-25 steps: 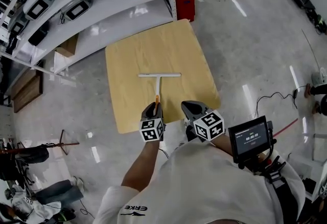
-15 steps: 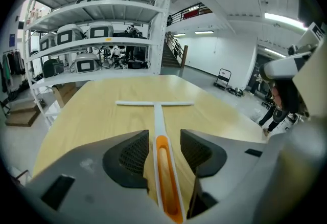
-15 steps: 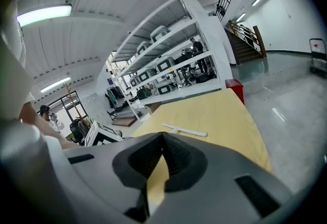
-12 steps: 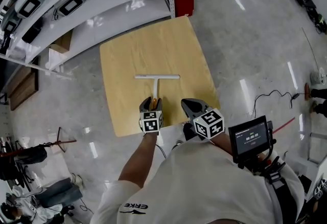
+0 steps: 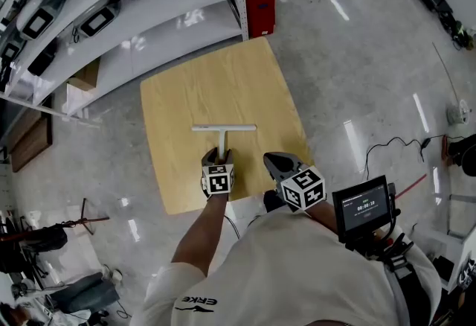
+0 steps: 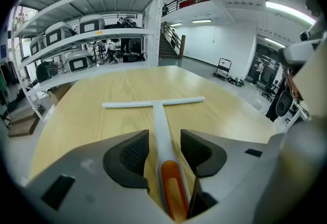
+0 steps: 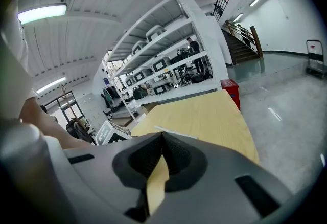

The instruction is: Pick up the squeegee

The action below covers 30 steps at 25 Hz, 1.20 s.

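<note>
Left gripper view: my left claw (image 6: 163, 140) has just been opening, its jaws apart either side of the squeegee (image 6: 156, 104) handle. The squeegee lies mid-surface (image 6: 82, 115), handle toward the near edge. My right claw (image 7: 162, 138) is closed and empty.

Squeegee (image 5: 223, 127) lies mid-table (image 5: 223, 79), handle toward person, between left claw (image 5: 219, 158) jaws; right claw (image 5: 274, 160) rightward; shelves (image 5: 149, 12) behind.

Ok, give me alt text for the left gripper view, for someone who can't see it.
The left tool straddles the white handle of a T-shaped squeegee, its jaws open, having just been opening, and not pressing it; the handle's orange end is nearest the camera. The squeegee lies flat on a wooden table, with equipment shelves behind.
</note>
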Tool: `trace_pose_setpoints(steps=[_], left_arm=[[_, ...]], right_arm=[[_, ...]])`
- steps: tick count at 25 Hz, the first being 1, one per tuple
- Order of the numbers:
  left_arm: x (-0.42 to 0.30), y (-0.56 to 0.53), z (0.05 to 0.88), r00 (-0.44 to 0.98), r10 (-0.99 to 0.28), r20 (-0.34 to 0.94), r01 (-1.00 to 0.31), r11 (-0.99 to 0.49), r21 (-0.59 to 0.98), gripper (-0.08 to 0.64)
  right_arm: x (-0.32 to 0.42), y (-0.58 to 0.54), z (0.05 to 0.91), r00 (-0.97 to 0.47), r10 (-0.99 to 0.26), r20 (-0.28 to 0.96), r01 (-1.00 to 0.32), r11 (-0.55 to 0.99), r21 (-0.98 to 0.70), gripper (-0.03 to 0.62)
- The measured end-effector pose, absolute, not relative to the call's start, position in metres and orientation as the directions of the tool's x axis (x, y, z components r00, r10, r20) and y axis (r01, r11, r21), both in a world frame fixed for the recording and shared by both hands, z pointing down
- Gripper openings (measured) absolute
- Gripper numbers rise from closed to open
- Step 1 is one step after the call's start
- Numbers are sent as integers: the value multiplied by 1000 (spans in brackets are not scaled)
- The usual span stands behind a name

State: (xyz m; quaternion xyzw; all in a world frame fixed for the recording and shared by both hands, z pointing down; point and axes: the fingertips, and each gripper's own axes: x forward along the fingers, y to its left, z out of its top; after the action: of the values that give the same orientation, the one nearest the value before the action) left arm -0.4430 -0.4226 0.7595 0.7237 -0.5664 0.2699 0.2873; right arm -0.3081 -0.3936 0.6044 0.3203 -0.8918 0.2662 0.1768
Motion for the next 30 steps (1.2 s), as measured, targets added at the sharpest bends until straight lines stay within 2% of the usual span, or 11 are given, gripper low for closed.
trace_pose_setpoints(steps=[8, 9, 10, 12, 30], left_arm=[[-445, -438, 771, 175, -657, 734, -982, -169, 83, 162], [-445, -438, 770, 169, -661, 731, -984, -161, 81, 144], [-446, -439, 769, 164, -667, 727, -985, -152, 83, 97], [-446, -442, 765, 165, -677, 718, -986, -140, 95, 87], [-456, -411, 716, 197, -773, 603, -979, -122, 163, 84]], right_arm=[[-294, -409, 605, -722, -483, 496, -674, 652, -346, 3], [-293, -410, 606, -721, -484, 496, -675, 653, -345, 3], [-292, -412, 606, -721, -484, 495, -675, 653, -344, 3], [-291, -414, 605, -722, -484, 494, -673, 656, -341, 3], [-313, -393, 592, -752, -477, 456, -639, 696, -326, 3]])
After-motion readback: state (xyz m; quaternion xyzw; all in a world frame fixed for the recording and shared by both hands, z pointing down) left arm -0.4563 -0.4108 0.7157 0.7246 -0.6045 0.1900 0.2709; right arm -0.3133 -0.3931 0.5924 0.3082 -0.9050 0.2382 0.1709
